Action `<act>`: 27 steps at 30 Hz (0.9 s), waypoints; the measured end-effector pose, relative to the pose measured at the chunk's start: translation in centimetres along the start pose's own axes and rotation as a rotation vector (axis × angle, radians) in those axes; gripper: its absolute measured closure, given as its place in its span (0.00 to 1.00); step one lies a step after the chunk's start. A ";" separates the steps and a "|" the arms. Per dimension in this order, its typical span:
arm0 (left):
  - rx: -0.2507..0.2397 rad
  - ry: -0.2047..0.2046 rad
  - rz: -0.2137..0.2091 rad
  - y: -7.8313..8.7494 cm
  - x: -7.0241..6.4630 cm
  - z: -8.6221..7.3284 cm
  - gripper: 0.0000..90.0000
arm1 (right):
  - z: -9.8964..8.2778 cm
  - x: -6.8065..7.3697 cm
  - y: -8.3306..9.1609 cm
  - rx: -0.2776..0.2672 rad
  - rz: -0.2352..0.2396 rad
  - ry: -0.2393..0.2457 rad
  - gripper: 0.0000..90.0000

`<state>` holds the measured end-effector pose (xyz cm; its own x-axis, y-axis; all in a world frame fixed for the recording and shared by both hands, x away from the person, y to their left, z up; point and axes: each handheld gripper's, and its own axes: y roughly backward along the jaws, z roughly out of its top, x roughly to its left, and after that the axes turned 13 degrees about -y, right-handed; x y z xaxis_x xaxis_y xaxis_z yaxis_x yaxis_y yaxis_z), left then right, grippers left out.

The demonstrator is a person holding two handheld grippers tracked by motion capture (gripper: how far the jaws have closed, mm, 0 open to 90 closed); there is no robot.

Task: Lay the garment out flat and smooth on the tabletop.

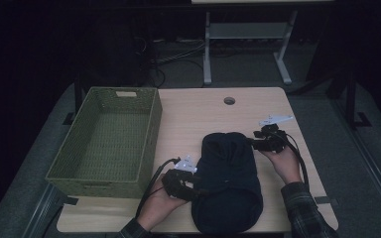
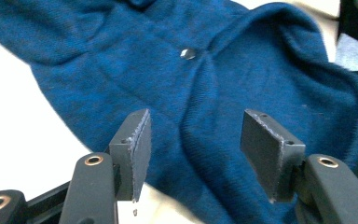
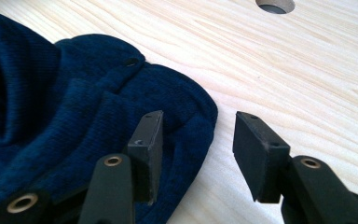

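A dark blue knitted garment (image 1: 228, 181) lies folded into a rounded, elongated bundle on the near half of the bench (image 1: 203, 111), right of the basket (image 1: 109, 139). Its fabric is a soft, fine rib knit with thick rolled edges and creases; a small shiny button (image 2: 188, 53) sits on it in the left tool view. The bench is pale wood with visible grain and a round cable hole (image 1: 229, 100) near its far edge. The basket is olive green, woven, rectangular, with sloping walls.

The left tool (image 1: 191, 191) rests at the garment's near left side, released, its flat black pads (image 2: 137, 149) apart over the knit. The right tool (image 1: 254, 144) sits at the garment's far right edge, also released: one pad over the cloth's hem, the other over bare wood. Black cables trail from both.
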<state>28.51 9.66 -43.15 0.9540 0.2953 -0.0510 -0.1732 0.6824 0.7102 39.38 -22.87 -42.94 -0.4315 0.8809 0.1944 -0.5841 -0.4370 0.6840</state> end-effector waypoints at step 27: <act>-0.010 0.028 0.125 -0.7 3.7 1.8 0.49 | 0.2 -2.0 -5.0 0.070 0.046 -0.061 0.73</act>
<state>32.59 9.05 -42.59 0.9177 0.3968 0.0180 -0.2931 0.6458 0.7050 43.29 -22.40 -46.60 -0.4128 0.8705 0.2681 -0.5144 -0.4657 0.7201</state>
